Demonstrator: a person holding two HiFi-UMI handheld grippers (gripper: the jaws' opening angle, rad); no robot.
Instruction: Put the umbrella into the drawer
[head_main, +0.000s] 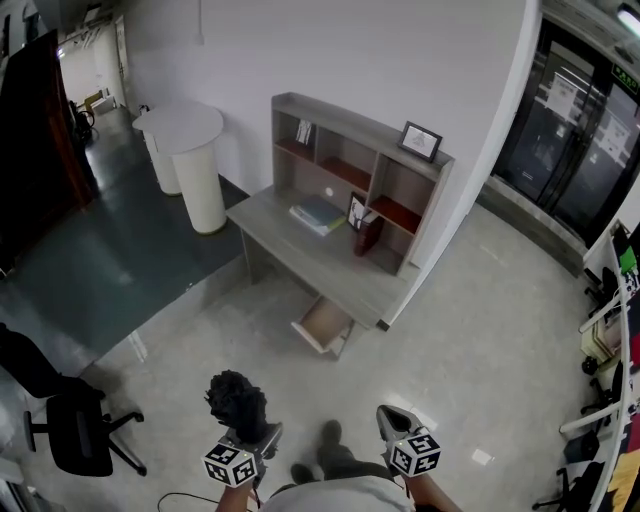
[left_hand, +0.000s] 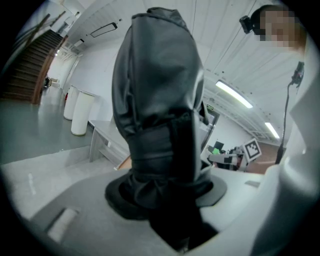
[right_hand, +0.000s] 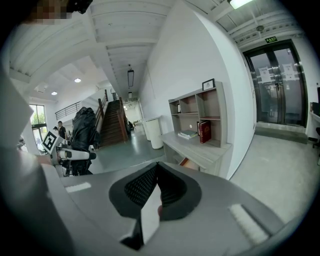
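A black folded umbrella (head_main: 237, 398) stands upright at the bottom of the head view, with my left gripper (head_main: 250, 432) shut on its lower end. In the left gripper view the umbrella (left_hand: 155, 100) fills the middle and hides most of the jaws. My right gripper (head_main: 392, 418) is beside it to the right, shut and holding nothing; its tips (right_hand: 156, 170) meet. Ahead stands a grey desk (head_main: 300, 250) with one wooden drawer (head_main: 322, 322) pulled open below its front edge. That drawer (right_hand: 189, 163) also shows in the right gripper view, a few steps away.
A shelf unit on the desk holds a red book (head_main: 366, 235), a flat book (head_main: 318, 213) and a picture frame (head_main: 420, 140). White round pedestals (head_main: 195, 160) stand left of the desk. A black office chair (head_main: 70, 420) is at my left, glass doors (head_main: 585, 130) at right.
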